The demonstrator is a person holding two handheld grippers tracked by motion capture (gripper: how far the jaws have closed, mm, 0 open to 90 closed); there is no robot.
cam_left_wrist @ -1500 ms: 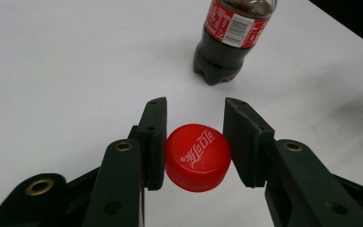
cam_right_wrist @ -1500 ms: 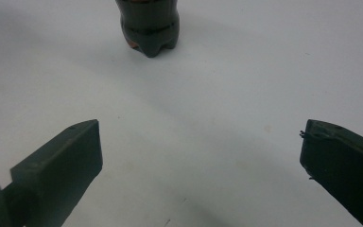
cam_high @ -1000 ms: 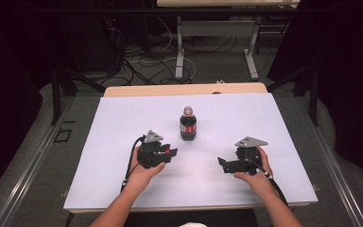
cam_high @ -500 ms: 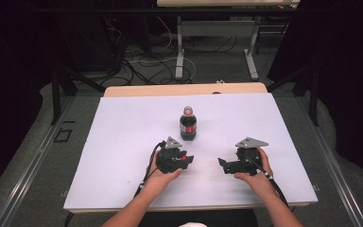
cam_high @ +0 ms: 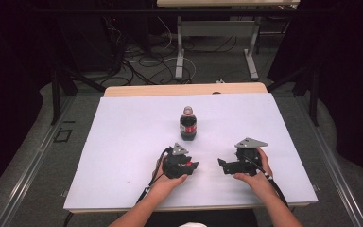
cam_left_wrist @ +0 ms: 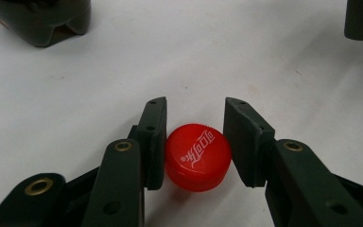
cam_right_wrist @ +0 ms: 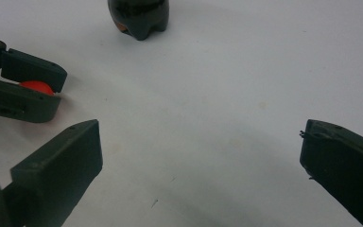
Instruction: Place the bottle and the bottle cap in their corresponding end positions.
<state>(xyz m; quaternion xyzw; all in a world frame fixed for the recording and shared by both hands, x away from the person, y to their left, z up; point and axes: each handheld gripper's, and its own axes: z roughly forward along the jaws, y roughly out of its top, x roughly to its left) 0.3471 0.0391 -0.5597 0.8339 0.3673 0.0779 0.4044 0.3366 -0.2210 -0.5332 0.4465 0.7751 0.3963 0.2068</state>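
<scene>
The left gripper (cam_high: pixel 192 165) is held low with jaws clamped on a red cap (cam_left_wrist: pixel 198 156); the right gripper (cam_high: pixel 223 165) is held with jaws spread wide.

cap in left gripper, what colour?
Red cap with white script on top, clearest in the left gripper view.

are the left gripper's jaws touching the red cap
Touching. In the left gripper view, the left gripper has both pads against the sides of the red cap, with no gap visible.
</scene>
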